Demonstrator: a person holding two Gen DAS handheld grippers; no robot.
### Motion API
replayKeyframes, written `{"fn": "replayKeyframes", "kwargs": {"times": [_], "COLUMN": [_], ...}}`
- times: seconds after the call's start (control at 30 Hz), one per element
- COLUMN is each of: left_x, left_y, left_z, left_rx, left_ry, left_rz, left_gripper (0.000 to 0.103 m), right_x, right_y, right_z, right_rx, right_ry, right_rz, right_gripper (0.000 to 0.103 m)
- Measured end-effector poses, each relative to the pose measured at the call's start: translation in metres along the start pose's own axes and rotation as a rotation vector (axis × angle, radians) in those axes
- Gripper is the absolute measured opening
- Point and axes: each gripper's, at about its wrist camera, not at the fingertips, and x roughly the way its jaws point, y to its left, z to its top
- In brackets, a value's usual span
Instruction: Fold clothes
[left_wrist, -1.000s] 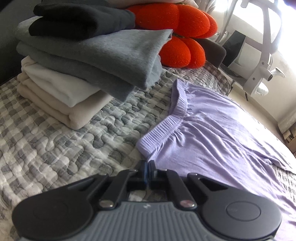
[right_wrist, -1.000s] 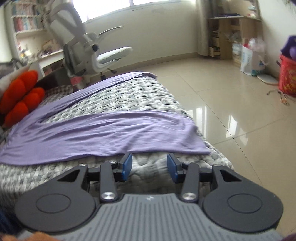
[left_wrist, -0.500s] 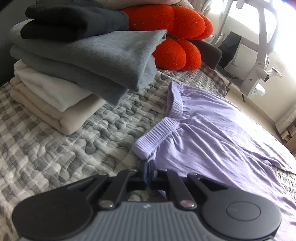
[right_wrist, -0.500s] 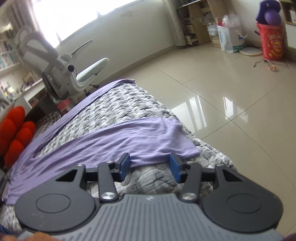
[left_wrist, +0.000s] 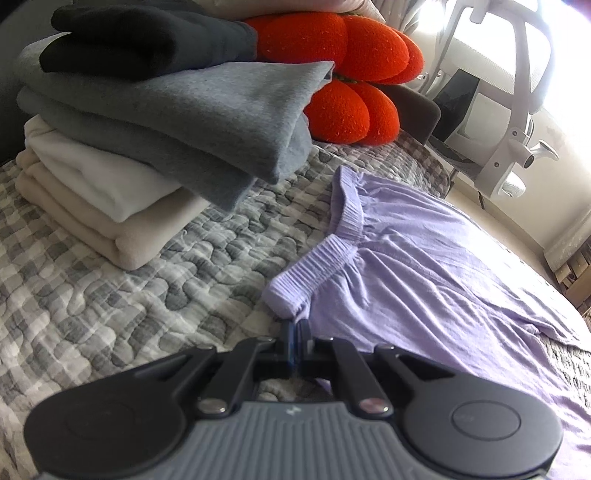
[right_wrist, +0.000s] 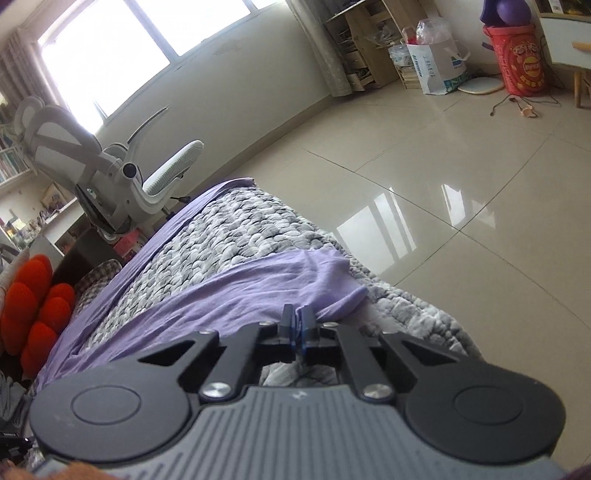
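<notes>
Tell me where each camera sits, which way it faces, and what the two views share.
Left wrist: on the left gripper, looking down its fingers at the waistband end of the lilac trousers; folded stack beyond; only its shut fingers show.
Right wrist: on the right gripper, facing the trouser-leg hem, with the floor beyond; its fingers pinch the cloth.
Shared: trousers, quilted bed cover, orange cushion, white chair.

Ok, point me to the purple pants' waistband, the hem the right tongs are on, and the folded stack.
purple pants (left_wrist: 325, 260): left wrist view, on the ribbed elastic waistband.
right tongs (right_wrist: 297, 319): right wrist view, between the shut tips, at the pants' hem.
folded stack (left_wrist: 207, 110): left wrist view, on the grey garment.
</notes>
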Motion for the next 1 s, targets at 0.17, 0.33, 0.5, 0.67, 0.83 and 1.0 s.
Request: {"fn": "replayKeyframes", "kwargs": {"times": [0.17,0.33,0.5,0.67,0.83,1.0], "left_x": [0.000,0.000,0.000,0.001,0.002,0.002], "left_y": [0.001,0.002,0.003,0.005,0.005,0.002], "left_z": [0.000,0.000,0.001,0.002,0.001,0.001], "left_rx": [-0.001,-0.009,-0.018,-0.028,-0.027,-0.013], "left_ry": [0.004,0.004,0.006,0.009,0.007,-0.001], "left_rz": [-0.002,-0.007,-0.011,-0.019,-0.019,-0.007], "left_gripper": [0.001,0.002,0.002,0.002,0.002,0.002], "right_x": [-0.003,-0.003,-0.005,-0.013,-0.012,-0.009], "right_y": [-0.007,-0.029,-0.046,-0.062,-0.063,-0.063], "right_z": [0.002,0.007,0.010,0.011,0.010,0.011], "right_rx": [0.042,0.216,0.376,0.504,0.525,0.529], "right_ry": [-0.012,0.008,0.015,-0.017,0.008,0.011], "right_rz": [-0.005,0.047,0.105,0.065,0.085,0.072], "right_gripper": [0.009,0.015,0.016,0.021,0.041,0.038]}}
